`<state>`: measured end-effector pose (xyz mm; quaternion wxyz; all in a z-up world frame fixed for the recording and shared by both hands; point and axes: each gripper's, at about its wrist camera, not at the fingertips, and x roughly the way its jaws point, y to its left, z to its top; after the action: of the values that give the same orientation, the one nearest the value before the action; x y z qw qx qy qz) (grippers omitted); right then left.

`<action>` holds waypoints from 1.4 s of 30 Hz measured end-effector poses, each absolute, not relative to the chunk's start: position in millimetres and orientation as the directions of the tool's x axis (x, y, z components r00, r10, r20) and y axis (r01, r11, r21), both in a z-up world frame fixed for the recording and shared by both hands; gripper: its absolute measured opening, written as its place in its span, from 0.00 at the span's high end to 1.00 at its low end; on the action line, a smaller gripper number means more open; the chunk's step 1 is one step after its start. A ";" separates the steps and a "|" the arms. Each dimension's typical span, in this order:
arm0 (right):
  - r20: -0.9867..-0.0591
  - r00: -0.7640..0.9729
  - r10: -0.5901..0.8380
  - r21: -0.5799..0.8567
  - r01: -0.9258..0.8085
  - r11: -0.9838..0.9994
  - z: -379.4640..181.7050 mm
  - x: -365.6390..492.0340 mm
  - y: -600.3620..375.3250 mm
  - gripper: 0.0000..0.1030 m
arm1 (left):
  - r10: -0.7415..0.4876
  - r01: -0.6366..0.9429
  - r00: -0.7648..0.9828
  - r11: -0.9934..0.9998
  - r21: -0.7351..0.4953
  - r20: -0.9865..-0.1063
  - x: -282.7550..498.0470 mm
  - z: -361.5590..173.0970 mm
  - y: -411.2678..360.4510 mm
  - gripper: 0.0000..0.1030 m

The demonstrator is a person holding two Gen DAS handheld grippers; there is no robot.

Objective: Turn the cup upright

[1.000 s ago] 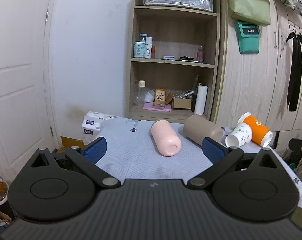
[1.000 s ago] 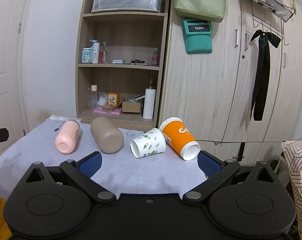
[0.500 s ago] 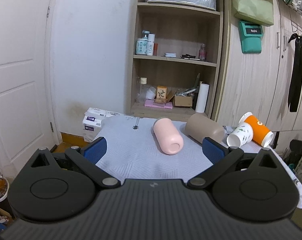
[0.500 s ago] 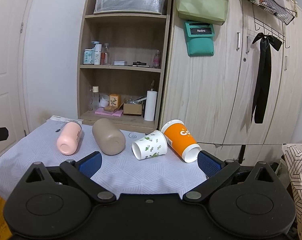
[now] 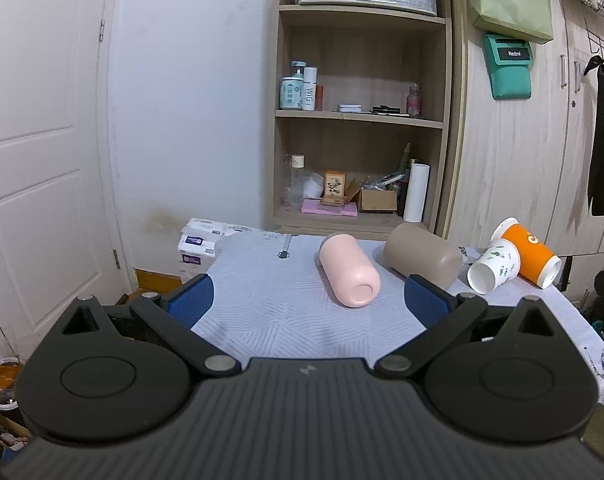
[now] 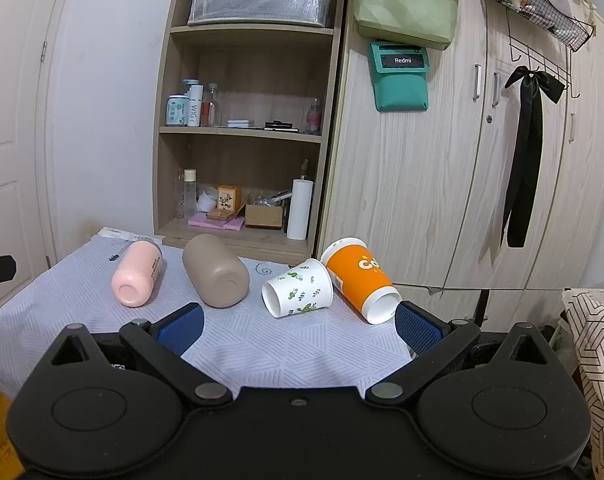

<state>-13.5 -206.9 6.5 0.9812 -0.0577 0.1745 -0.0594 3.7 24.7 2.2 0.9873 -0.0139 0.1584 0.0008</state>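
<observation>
Several cups lie on their sides on the cloth-covered table [image 6: 262,344]: a pink cup [image 6: 137,273], a taupe cup [image 6: 216,271], a white leaf-print paper cup [image 6: 298,288] and an orange paper cup [image 6: 360,280]. They also show in the left wrist view: the pink cup [image 5: 348,270], taupe cup [image 5: 422,258], white cup [image 5: 494,266], orange cup [image 5: 530,254]. My left gripper [image 5: 308,300] is open and empty, just short of the pink cup. My right gripper [image 6: 298,330] is open and empty, just short of the white cup.
A wooden shelf unit [image 6: 246,120] with bottles and boxes stands behind the table. A wardrobe [image 6: 462,160] with a black ribbon is at the right. White boxes [image 5: 200,240] sit at the table's far left corner. A white door [image 5: 42,160] is at the left.
Both views have tilted up slightly, so the cups sit a little lower in the frames. The cups have not moved. Both grippers stay open.
</observation>
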 end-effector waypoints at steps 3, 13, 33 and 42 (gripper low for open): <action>-0.337 0.932 -0.138 -0.134 0.097 0.986 6.7 -12.9 -207.0 0.00 | 0.003 -0.010 0.950 1.000 -0.019 -0.312 3.7 1.7 24.7 0.00; -0.337 0.931 -0.140 -0.135 0.099 0.986 6.0 -12.9 -206.5 0.00 | 0.014 -0.017 0.948 1.000 -0.009 -0.319 2.6 0.6 23.1 0.00; -0.341 0.928 -0.150 -0.138 0.108 0.985 6.5 -12.8 -207.7 0.00 | -0.011 0.006 0.927 1.000 -0.015 -0.376 7.5 -3.9 22.2 0.00; -0.348 0.926 -0.149 -0.140 0.106 0.985 4.3 -11.1 -208.0 0.00 | -0.006 -0.001 0.919 1.000 -0.019 -0.394 8.7 -5.7 22.8 0.00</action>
<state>-11.1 -208.0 4.3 0.9794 -0.0594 0.1816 -0.0649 8.7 22.8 -5.7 0.9795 -0.0094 0.2010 -0.0013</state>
